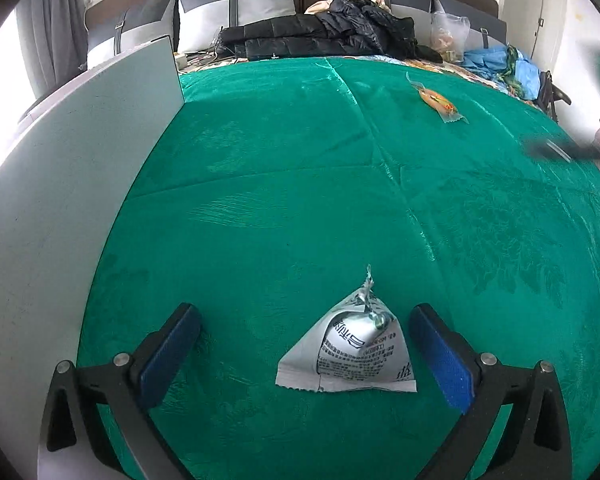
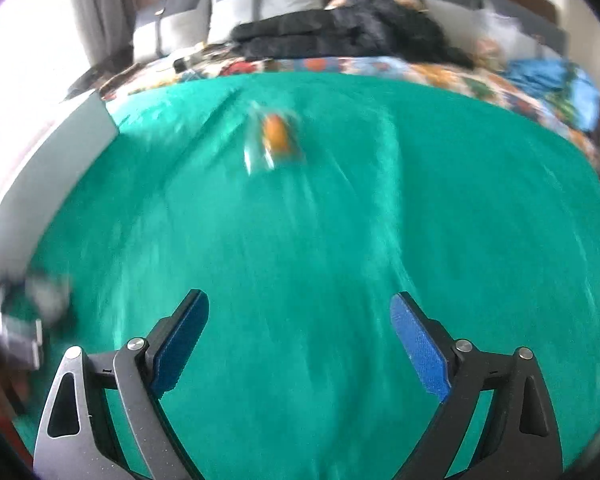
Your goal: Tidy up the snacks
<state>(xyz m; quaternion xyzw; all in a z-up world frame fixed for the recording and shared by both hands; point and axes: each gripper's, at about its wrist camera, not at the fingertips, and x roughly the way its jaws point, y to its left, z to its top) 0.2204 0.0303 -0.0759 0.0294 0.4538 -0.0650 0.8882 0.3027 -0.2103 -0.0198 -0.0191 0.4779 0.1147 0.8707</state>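
The left gripper (image 1: 305, 344) stands wide apart and empty, with the silver triangular snack packet (image 1: 350, 354) lying on the green velvet cloth (image 1: 284, 208) between its blue pads, nearer the right pad than the left. To take it well, I would shift the tool slightly right so the packet is centred, lower until the pads straddle its puffed middle, and close there, not on the thin crimped edge, which would likely slip or fold. The packet is crinkled foil film with black print, a twisted peak pointing away from the tool and a flat serrated seam toward it; it looks light and air-filled, so gentle pressure should do. The cloth is soft, napped and creased, and may drag under the pads if they press down. The right gripper (image 2: 299, 340) is also spread wide, holding nothing, and its view is motion-blurred; well ahead of it and slightly left lies an orange snack in clear wrapper (image 2: 278, 138), glossy and oblong. A grey board (image 1: 80, 168) stands left of the left tool.
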